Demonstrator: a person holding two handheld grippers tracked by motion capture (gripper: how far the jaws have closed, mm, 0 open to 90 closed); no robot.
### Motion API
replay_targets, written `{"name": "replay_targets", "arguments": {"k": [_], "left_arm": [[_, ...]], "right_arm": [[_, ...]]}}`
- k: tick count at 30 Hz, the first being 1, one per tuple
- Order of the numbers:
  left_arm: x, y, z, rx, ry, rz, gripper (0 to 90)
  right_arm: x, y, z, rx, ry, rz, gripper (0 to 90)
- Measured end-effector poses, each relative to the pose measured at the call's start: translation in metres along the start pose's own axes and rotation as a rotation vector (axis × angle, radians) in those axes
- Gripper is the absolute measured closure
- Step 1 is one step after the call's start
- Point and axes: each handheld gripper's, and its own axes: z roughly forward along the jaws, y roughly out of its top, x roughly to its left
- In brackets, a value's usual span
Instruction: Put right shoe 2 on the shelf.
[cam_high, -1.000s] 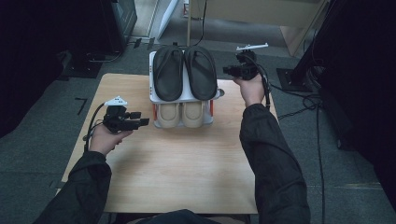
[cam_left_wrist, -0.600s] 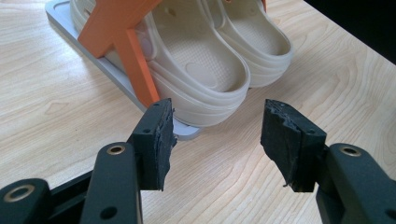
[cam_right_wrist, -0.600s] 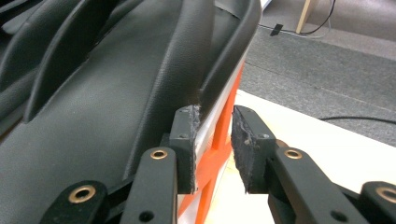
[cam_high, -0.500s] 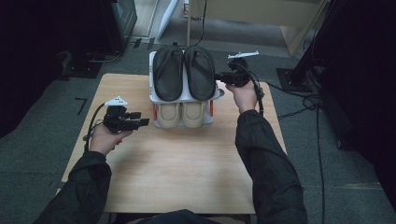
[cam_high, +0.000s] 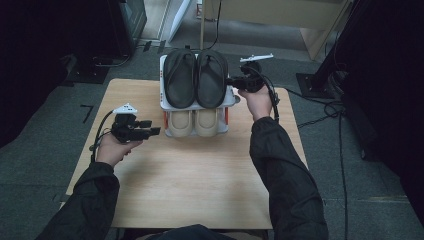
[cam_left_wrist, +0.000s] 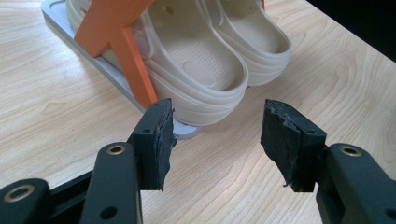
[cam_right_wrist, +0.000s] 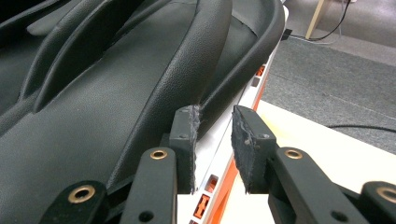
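Overhead, a wooden table (cam_high: 190, 175) was seen from the person's side. A two-tier rack (cam_high: 162, 95) stood at its far middle, with black sandals (cam_high: 196, 77) on the top tier and beige clogs (cam_high: 194, 122) below. The left gripper (cam_high: 150, 127) was held low over the table just left of the rack, pointing toward the clogs. The right gripper (cam_high: 231, 81) was held at the rack's right edge, level with the top tier, its tips at the side of the right sandal.

Along the left gripper (cam_left_wrist: 217, 126), the jaws were seen wide apart with nothing between them. The clogs (cam_left_wrist: 205, 56) lay just ahead, heels toward the camera, on a grey base with an orange strut (cam_left_wrist: 123, 44) beside them. The table (cam_left_wrist: 51, 79) showed underneath.

Along the right gripper (cam_right_wrist: 214, 140), the jaws were seen slightly apart, a narrow gap left between the pads. A sandal (cam_right_wrist: 116, 79) lay close on the left, its rim just beyond the left pad; contact could not be told. The white and orange edge of the rack (cam_right_wrist: 219, 154) showed in the gap, and grey floor (cam_right_wrist: 336, 70) beyond.
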Motion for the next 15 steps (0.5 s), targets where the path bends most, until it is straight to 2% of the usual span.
{"name": "replay_targets", "arguments": {"k": [15], "left_arm": [[-0.0005,-0.0001,0.0004,0.001,-0.003,-0.003,44.1]], "right_arm": [[-0.0032,-0.0006,0.0034,-0.017,-0.014,-0.001,67.1]]}}
